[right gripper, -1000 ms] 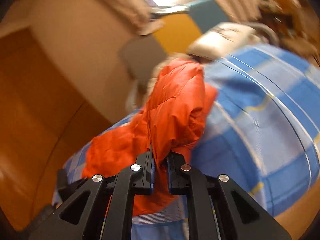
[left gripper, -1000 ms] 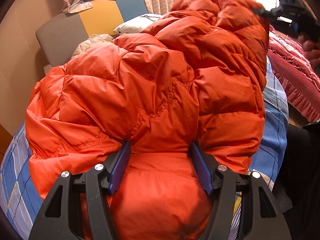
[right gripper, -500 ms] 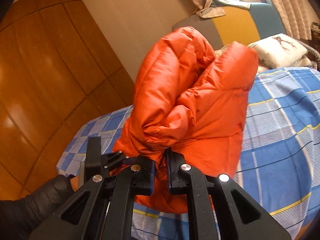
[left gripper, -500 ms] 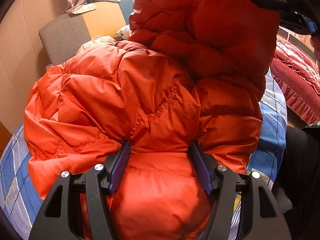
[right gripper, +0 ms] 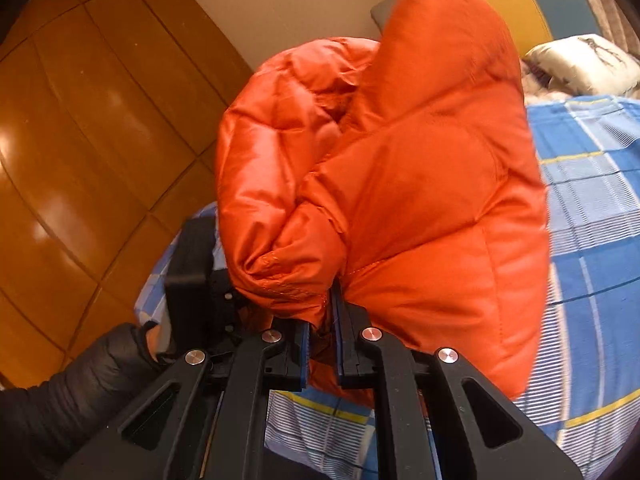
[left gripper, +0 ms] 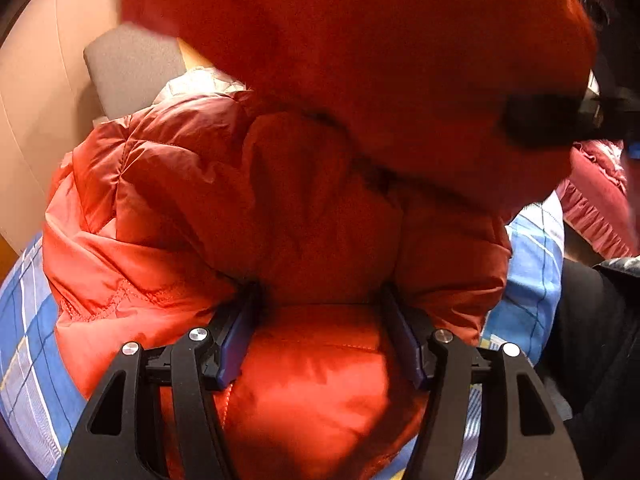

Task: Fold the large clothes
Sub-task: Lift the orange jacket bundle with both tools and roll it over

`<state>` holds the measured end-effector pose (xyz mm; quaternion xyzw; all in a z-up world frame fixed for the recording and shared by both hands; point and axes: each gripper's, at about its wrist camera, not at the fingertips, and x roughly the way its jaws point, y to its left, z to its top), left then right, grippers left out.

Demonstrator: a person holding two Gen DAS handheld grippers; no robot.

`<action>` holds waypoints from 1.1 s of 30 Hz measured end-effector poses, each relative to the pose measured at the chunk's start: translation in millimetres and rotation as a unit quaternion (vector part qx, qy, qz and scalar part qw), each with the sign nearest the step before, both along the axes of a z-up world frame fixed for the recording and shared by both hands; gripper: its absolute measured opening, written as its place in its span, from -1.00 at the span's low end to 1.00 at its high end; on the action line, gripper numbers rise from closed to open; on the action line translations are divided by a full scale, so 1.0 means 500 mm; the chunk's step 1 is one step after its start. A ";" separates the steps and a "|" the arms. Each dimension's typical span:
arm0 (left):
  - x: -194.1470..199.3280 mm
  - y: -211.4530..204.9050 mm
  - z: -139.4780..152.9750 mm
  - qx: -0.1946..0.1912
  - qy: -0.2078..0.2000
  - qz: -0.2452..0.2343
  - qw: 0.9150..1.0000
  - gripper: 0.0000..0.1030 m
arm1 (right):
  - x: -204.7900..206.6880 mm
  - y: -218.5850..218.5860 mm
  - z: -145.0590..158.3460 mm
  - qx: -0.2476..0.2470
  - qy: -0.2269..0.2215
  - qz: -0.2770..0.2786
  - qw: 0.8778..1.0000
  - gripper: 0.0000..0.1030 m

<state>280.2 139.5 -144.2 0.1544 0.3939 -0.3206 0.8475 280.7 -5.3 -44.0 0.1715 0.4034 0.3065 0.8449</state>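
An orange down jacket point(left gripper: 280, 200) lies bunched on a bed with a blue checked sheet point(left gripper: 24, 320). My left gripper point(left gripper: 320, 312) is shut on a thick puffy fold at the jacket's near edge, with its pads pressed into the padding. In the right wrist view, my right gripper point(right gripper: 322, 320) is shut on a thin hem of the jacket point(right gripper: 420, 200) and holds that part lifted above the sheet point(right gripper: 592, 200). The raised part hangs blurred over the lower half in the left wrist view. The right gripper point(left gripper: 560, 120) shows there as a dark shape at the right. The left gripper point(right gripper: 192, 272) is close by, lower left.
A white pillow point(right gripper: 580, 60) and a grey and yellow padded headboard point(left gripper: 128, 68) stand at the bed's far end. A red ruffled quilt point(left gripper: 596, 200) lies to the right. Wooden panels point(right gripper: 80, 140) line the left side. A person's black sleeve point(right gripper: 60, 400) is at the lower left.
The right gripper has carried its lifted part of the jacket toward the left gripper, so that it now looms over the lower half. The left gripper has kept its grip and place.
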 end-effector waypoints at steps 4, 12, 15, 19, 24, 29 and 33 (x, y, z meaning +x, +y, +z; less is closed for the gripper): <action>0.001 0.004 0.003 -0.003 0.002 0.001 1.000 0.17 | 0.012 0.014 -0.018 0.005 0.011 0.003 1.000 -0.83; 0.008 0.015 0.011 -0.007 0.007 0.008 1.000 0.17 | 0.035 0.041 -0.044 0.005 0.025 0.018 1.000 -0.83; 0.011 0.014 0.017 -0.016 0.011 0.009 1.000 0.17 | 0.044 0.063 -0.066 -0.002 0.035 0.026 0.999 -0.83; 0.009 0.026 0.021 -0.020 0.011 0.013 1.000 0.15 | 0.056 0.084 -0.082 -0.015 0.039 0.034 0.999 -0.83; 0.009 0.044 0.033 -0.033 0.012 0.016 0.999 0.14 | 0.073 0.085 -0.089 -0.026 0.041 0.039 0.998 -0.83; 0.000 0.065 0.044 -0.045 0.018 0.022 0.999 0.12 | 0.076 0.087 -0.090 -0.038 0.038 0.038 0.998 -0.83; 0.003 0.084 0.054 -0.052 0.023 0.030 0.998 0.13 | 0.072 0.082 -0.089 -0.037 0.038 0.039 0.998 -0.83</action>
